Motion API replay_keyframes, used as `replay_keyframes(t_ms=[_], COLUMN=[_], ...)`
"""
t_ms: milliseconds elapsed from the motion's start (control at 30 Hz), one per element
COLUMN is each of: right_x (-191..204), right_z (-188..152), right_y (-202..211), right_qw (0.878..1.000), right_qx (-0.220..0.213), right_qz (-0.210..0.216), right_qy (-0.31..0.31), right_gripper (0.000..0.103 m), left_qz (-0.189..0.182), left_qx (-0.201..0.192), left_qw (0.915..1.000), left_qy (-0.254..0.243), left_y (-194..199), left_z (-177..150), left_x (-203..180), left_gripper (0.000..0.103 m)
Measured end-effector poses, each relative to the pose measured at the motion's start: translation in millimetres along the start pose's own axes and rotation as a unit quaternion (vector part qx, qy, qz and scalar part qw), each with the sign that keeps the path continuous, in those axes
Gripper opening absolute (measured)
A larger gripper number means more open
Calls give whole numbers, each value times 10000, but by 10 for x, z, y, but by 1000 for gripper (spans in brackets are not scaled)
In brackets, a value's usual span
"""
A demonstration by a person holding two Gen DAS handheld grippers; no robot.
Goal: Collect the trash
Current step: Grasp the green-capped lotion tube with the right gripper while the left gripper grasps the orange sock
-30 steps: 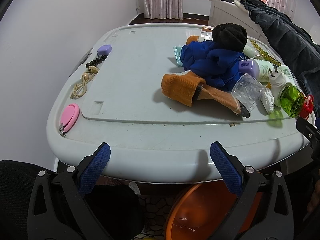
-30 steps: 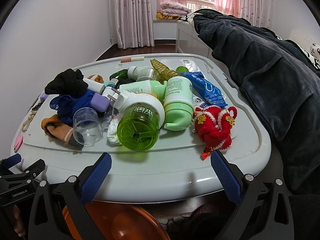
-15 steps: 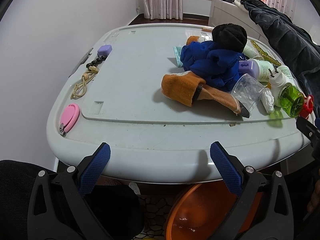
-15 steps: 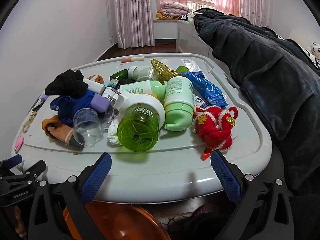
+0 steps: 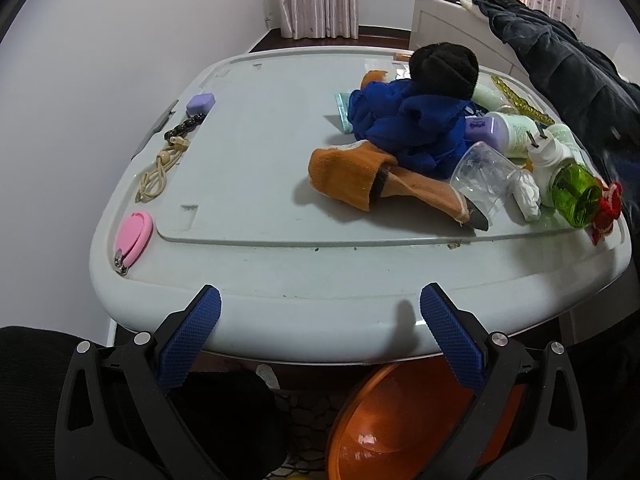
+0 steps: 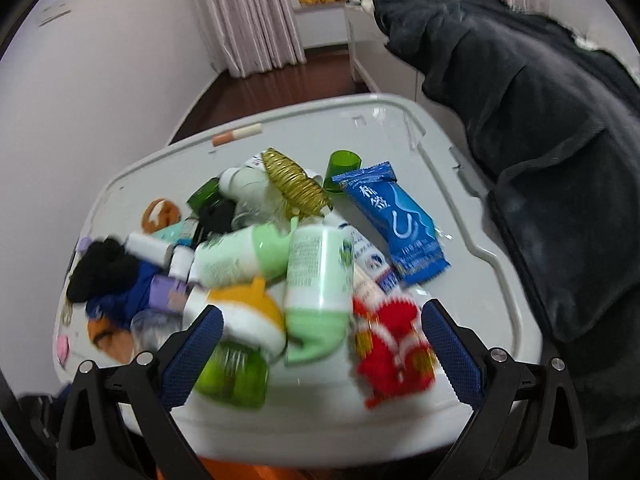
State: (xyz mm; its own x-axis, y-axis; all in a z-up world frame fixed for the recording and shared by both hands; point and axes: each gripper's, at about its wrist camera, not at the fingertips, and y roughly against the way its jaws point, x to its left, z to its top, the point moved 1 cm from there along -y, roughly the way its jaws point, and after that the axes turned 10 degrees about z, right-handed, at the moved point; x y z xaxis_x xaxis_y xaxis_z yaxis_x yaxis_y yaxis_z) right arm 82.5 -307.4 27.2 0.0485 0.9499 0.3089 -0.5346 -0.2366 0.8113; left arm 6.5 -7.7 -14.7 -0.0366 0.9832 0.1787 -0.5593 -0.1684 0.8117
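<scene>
1. Left wrist view: the left hand-held gripper (image 5: 316, 322) is held spread and empty at the bench (image 5: 280, 264) edge; an orange basin (image 5: 400, 420) is seen below it. No pickup is judged begun.
2. Right wrist view: the right hand-held gripper (image 6: 318, 334) is spread above the clutter; a crinkled blue wrapper (image 6: 394, 222) lies ahead-right, a likely target requiring a forward reach.

Right gripper (image 6: 320, 332) fingers spread above cluttered lid (image 6: 492, 280); blue packet (image 6: 396, 220) beyond.
</scene>
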Motion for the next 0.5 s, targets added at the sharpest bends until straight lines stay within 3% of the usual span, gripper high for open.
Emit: replay_keyframes(t_ms=[100, 167, 233, 333, 500], right_x=[-71, -89, -82, -68, 62], right_z=[205, 309, 353, 345, 384], right_y=[-191, -345, -487, -682, -841], right_qw=[9992, 9975, 9947, 9890, 9875], right_qx=[247, 538, 872, 1330, 1360], right_qz=[73, 114, 67, -200, -779], right_qy=[-294, -443, -543, -612, -168], right_gripper=[88, 66, 54, 52, 50], left_qz=[53, 35, 5, 2, -88], left_qx=[15, 58, 93, 52, -58], left_qw=[9999, 9999, 9999, 9999, 9997], left_qy=[-91, -104, -95, -97, -227], left_y=[-6, -11, -17, 11, 79], left_z=[-28, -45, -50, -50, -52], left_x=[-24, -36, -38, -46, -122], left_gripper=[97, 97, 97, 97, 97])
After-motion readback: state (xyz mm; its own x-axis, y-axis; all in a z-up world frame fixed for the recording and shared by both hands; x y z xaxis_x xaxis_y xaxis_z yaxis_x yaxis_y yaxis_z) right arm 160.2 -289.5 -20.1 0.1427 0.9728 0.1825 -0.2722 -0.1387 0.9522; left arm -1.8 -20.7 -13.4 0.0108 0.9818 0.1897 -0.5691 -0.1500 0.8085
